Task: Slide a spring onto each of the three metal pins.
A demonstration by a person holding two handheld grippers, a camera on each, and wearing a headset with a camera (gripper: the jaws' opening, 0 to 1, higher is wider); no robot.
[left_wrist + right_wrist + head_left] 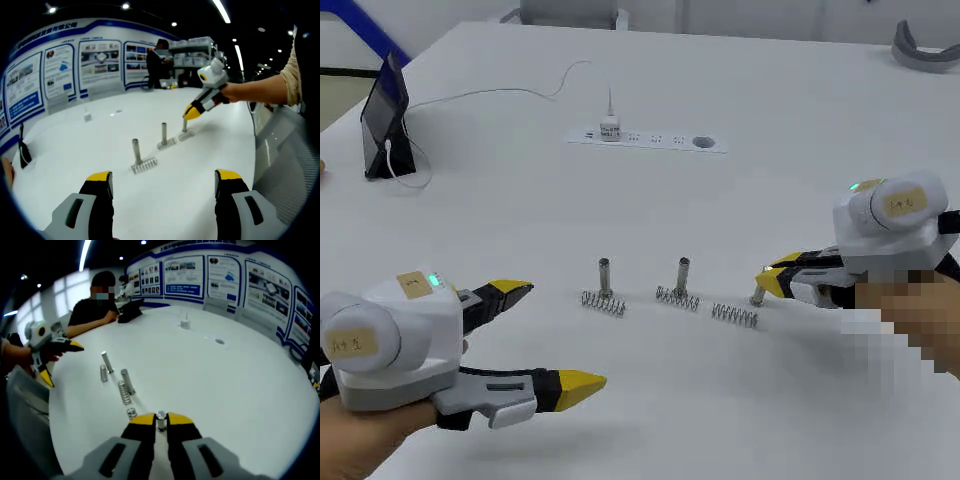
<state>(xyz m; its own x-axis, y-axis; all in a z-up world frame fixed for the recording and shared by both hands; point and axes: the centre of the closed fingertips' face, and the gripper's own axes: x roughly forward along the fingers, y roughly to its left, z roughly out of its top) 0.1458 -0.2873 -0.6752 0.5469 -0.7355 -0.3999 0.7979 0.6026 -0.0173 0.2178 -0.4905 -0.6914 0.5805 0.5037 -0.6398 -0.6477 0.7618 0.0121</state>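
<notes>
Metal pin — mostly hidden | right gripper clamps it | left gripper agape

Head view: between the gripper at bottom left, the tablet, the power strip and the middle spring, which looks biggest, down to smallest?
1. Left gripper, though its nearness to the camera inflates it.
2. Tablet and power strip: they look about alike, so unranked.
3. Middle spring.

Bright, even light from ceiling strip lights washes the white tabletop, casting only soft, faint shadows. Both gripper views bend strongly toward their edges, and their backgrounds look soft.
</notes>
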